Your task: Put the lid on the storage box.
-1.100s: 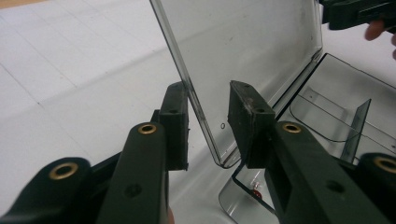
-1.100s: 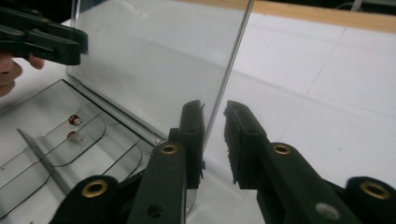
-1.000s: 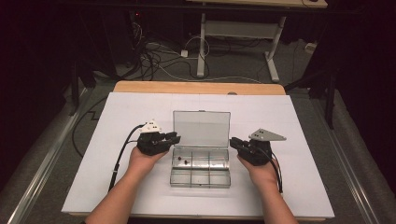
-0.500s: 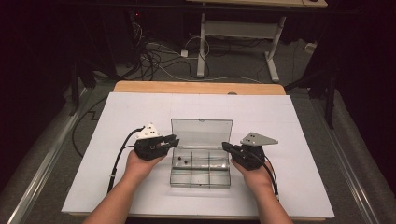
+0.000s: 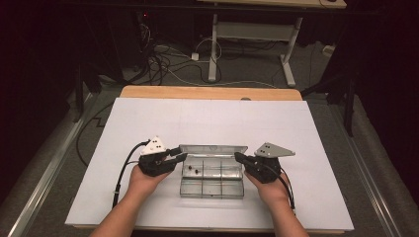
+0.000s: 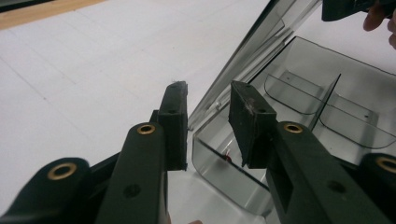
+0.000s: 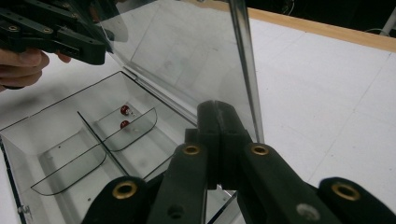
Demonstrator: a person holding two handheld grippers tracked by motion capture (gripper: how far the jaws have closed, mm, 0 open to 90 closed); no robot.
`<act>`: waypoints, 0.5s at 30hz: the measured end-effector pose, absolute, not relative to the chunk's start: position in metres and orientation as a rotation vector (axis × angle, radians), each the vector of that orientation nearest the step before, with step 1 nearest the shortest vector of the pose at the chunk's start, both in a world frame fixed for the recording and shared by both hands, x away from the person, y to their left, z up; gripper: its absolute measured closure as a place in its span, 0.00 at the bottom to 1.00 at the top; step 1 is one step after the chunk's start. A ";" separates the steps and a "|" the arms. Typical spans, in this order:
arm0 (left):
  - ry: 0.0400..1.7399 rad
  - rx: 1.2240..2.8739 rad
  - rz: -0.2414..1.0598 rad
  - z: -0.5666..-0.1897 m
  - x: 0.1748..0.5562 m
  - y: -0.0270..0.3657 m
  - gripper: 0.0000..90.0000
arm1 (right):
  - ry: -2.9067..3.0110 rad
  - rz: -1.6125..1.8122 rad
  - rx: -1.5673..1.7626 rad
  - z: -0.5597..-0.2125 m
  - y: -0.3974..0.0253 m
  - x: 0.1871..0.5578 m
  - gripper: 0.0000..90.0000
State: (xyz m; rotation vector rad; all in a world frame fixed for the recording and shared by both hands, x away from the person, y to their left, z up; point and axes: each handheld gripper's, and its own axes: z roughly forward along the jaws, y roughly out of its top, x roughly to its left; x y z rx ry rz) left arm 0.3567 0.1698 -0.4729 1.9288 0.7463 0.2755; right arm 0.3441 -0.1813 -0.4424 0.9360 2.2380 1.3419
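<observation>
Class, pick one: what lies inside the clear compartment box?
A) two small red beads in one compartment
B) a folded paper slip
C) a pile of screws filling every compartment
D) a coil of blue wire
A: two small red beads sit together in one compartment of the clear box.

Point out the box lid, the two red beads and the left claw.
box lid [image 7: 187,51], right gripper view, clear panel.
red beads [image 7: 124,110], right gripper view, upper bead.
left claw [image 6: 208,123], left gripper view, between the fingertips.

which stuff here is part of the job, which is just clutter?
In the job:
clear box
lid, half raised
red beads in a compartment
left gripper
right gripper

Lying about:
cables on floor
table frame behind
</observation>
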 end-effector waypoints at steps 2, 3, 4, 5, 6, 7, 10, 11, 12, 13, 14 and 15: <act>0.754 1.932 0.263 -0.474 0.353 0.173 0.73 | 2.238 1.345 0.936 -0.443 -0.181 0.342 1.00; 0.765 1.938 0.264 -0.475 0.351 0.174 0.73 | 2.239 1.342 0.934 -0.443 -0.181 0.341 1.00; 0.782 1.938 0.272 -0.476 0.347 0.176 0.73 | 2.243 1.337 0.931 -0.443 -0.182 0.340 1.00; 0.803 1.928 0.271 -0.477 0.344 0.178 0.73 | 2.243 1.340 0.927 -0.443 -0.182 0.339 1.00; 0.816 1.918 0.255 -0.477 0.341 0.182 0.73 | 2.242 1.347 0.920 -0.442 -0.182 0.337 1.00; 0.821 1.913 0.246 -0.478 0.337 0.184 0.73 | 2.241 1.351 0.923 -0.442 -0.183 0.335 1.00; 0.810 1.918 0.222 -0.478 0.325 0.188 0.80 | 2.240 1.354 0.913 -0.443 -0.186 0.330 1.00; 0.808 1.921 0.216 -0.478 0.322 0.187 0.83 | 2.240 1.353 0.911 -0.443 -0.187 0.329 1.00; 0.793 1.919 0.199 -0.479 0.318 0.186 0.87 | 2.239 1.351 0.907 -0.444 -0.187 0.327 1.00; 0.786 1.917 0.185 -0.479 0.315 0.185 0.92 | 2.236 1.354 0.908 -0.445 -0.189 0.325 1.00; 0.778 1.917 0.167 -0.480 0.313 0.183 0.96 | 2.236 1.355 0.908 -0.446 -0.190 0.323 1.00; 0.768 1.918 0.151 -0.480 0.312 0.180 0.97 | 2.236 1.354 0.913 -0.447 -0.190 0.322 1.00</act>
